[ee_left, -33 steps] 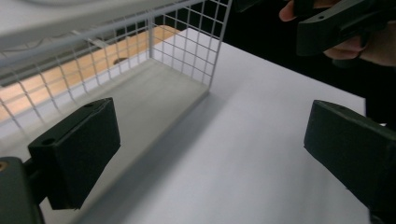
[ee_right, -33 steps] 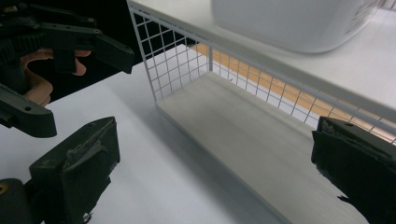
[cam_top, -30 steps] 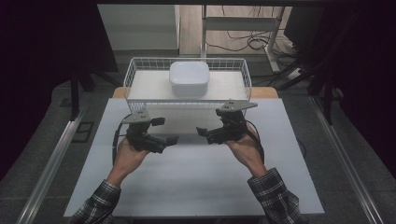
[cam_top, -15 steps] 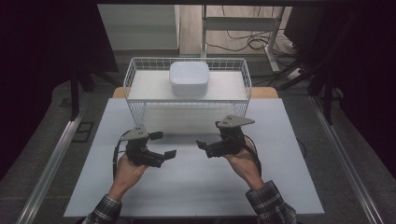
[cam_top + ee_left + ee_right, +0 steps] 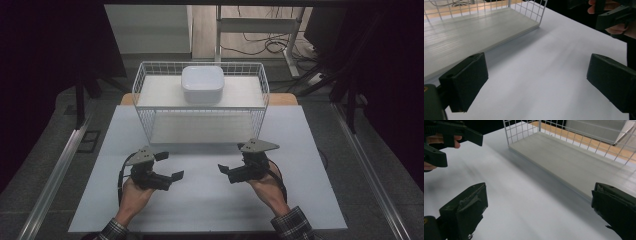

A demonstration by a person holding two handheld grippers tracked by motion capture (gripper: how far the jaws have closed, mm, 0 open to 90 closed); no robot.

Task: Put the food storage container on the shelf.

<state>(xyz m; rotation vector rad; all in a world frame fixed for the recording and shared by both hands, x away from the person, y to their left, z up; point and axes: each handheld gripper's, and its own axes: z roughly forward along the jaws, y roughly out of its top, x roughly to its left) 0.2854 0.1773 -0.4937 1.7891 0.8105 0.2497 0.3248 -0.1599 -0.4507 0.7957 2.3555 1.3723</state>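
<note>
Spreading across the lower two thirds of the high view, the white surface (image 5: 210, 200) carries everything. At the upper centre of that frame stands the wire basket (image 5: 145, 117), its near side open toward the person and a pale board as its floor. On top of the basket, at centre, sits a white box (image 5: 202, 84) with rounded corners, resting flat.

Both claws lie in the lower half of the frame, in front of the basket and well apart from it and from the box. The left claw (image 5: 167, 167) is at lower left, held in a hand (image 5: 131, 192) whose plaid sleeve enters from the bottom edge. Its jaws stand wide apart with nothing between them; in the left gripper view the same claw (image 5: 536, 82) frames bare surface, with the basket's floor at upper left.

The right claw (image 5: 227, 172) is at lower right of centre, pointing toward the left one, the two near each other but not touching. Its jaws are also spread and empty; in the right gripper view this claw (image 5: 539, 210) shows surface between them, the basket at upper right.
</note>
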